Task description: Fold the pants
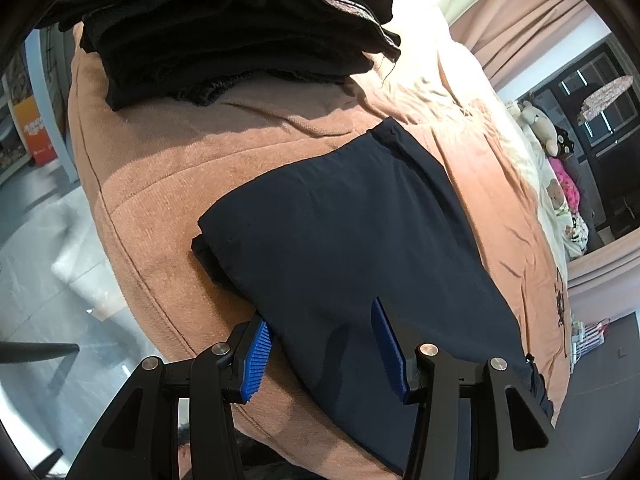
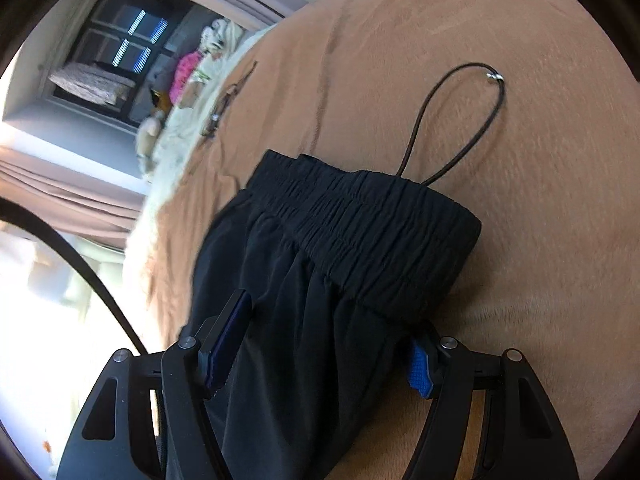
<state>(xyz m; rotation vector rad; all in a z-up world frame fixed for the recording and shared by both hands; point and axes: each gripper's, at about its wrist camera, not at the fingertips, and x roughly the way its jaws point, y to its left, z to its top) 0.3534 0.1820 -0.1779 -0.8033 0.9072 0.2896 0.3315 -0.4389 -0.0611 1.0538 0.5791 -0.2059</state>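
Black pants (image 1: 360, 232) lie on the orange-brown bed cover (image 1: 168, 184), already doubled into a long flat panel. Folded corner with a lower layer peeking out sits toward the bed's edge in the left wrist view. Elastic waistband (image 2: 372, 232) shows gathered and bunched in the right wrist view, with a thin drawcord loop (image 2: 472, 92) trailing out past it onto the cover.

Left tongs (image 1: 320, 354): about half open, one blue pad (image 1: 256, 360) off the fabric edge over the cover, the other over the cloth; no pinch visible, nothing held. Right tongs (image 2: 320, 356): fairly wide, straddling the pants just below the waistband, cloth running between the pads. Whether the pads actually press on it is hard to tell; the near pad is dark and blurred. Looks like not gripping.

Further out: stack of folded dark clothes (image 1: 240, 32) at the far end of the bed; soft toys (image 1: 548, 132) along the side.

Risks from here:
- Grabbing only the top layer, so the lower layer slides out and the fold skews.
- The loose cord snagging or being tucked in crooked.
- The slick fabric slipping from a shallow pinch.
- The near end drooping off the bed's edge and dragging the panel.
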